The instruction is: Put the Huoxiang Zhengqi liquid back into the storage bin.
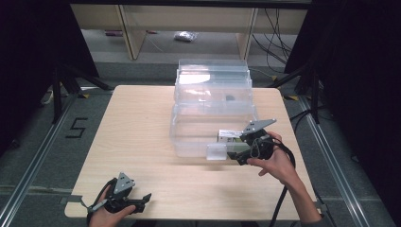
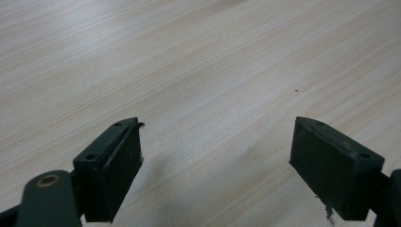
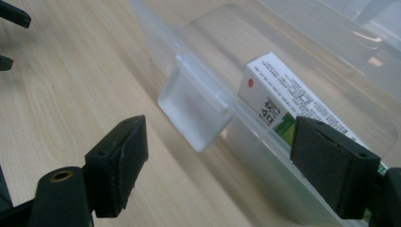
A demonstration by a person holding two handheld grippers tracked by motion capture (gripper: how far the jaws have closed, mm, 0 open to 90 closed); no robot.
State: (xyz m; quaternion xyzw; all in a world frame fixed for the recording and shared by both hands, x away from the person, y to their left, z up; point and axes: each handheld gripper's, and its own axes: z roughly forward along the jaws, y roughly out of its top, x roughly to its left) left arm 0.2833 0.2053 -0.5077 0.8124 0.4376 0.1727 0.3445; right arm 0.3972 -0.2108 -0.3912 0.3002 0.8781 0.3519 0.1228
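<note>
- A clear plastic stepped drawer unit point(image 1: 213, 101) is standing on the desk point(image 1: 137, 137), its lowest drawer point(image 1: 198, 137) pulled out toward the person.
- A white medicine box point(image 3: 279, 101) with green and a red dot is lying inside that drawer, just beyond the right gripper point(image 1: 243, 153) and partly behind its right finger point(image 3: 333, 165) in the right gripper view.
- The drawer's frosted handle tab point(image 3: 194, 109) is sitting ahead of the right fingers, between them in that view; the fingers are standing wide apart, gripping nothing.
- A small dark item point(image 1: 230, 98) is showing in an upper tier; what it is cannot be told.
- The left gripper point(image 1: 142, 201) is resting at the desk's near left corner, well apart from the drawers, its fingers point(image 2: 113, 165) spread over bare pale wood.
- Grey floor is surrounding the desk, with a "5" mark point(image 1: 77, 127) to the left, wooden furniture legs point(image 1: 130, 30) behind and cables point(image 1: 279, 38) at the back right.
</note>
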